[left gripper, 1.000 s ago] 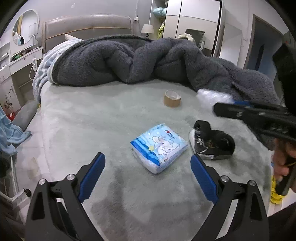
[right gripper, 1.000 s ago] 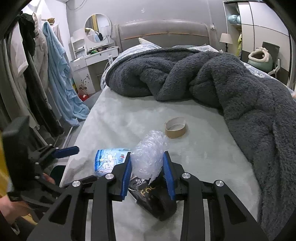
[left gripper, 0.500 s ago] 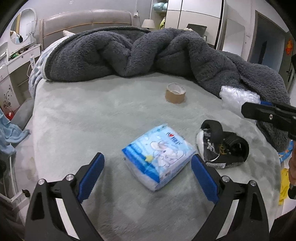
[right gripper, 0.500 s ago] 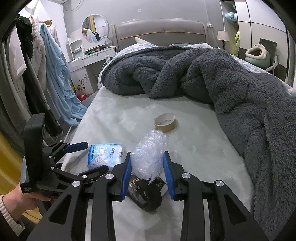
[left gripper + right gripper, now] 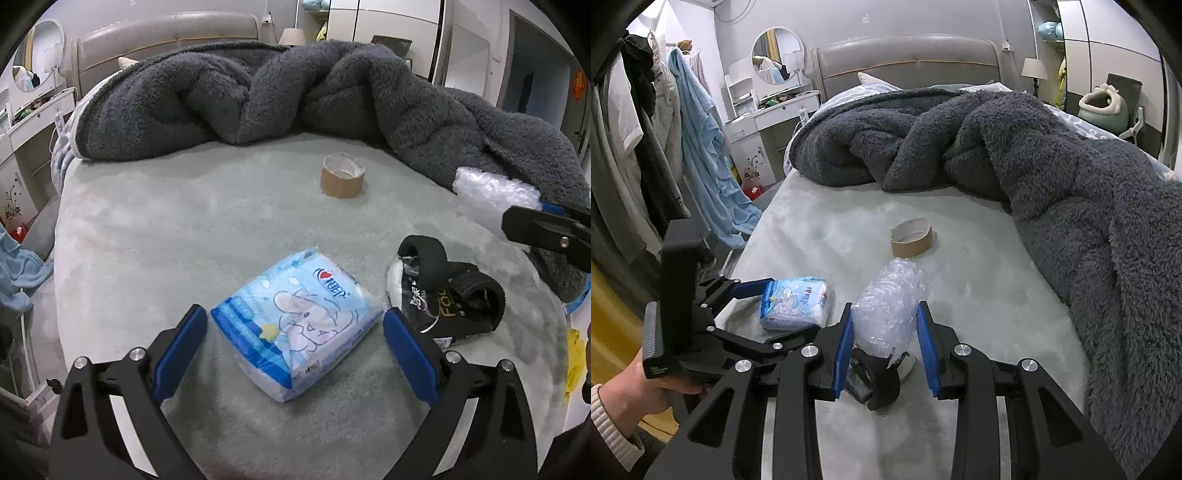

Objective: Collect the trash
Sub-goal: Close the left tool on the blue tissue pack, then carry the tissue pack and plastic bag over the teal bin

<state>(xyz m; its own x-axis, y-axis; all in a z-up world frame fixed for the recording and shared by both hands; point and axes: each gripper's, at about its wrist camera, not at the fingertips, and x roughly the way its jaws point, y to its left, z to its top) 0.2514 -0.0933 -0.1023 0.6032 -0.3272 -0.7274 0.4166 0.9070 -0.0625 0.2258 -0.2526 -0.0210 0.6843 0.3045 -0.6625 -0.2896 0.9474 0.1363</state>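
Straddling the blue tissue pack [image 5: 295, 325] on the pale green bedspread [image 5: 184, 221], the left gripper [image 5: 291, 339] gapes wide, while the right gripper [image 5: 884, 338] clamps a wad of bubble wrap [image 5: 888, 310] above the black wrapper [image 5: 450, 291], tape roll [image 5: 342, 176] lying beyond

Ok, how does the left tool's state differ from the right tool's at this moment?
The left tool is open and empty, its pads either side of the blue tissue pack; the right tool is shut on the bubble wrap. The left sits low by the bed; the right holds its load above it. Both have blue pads.
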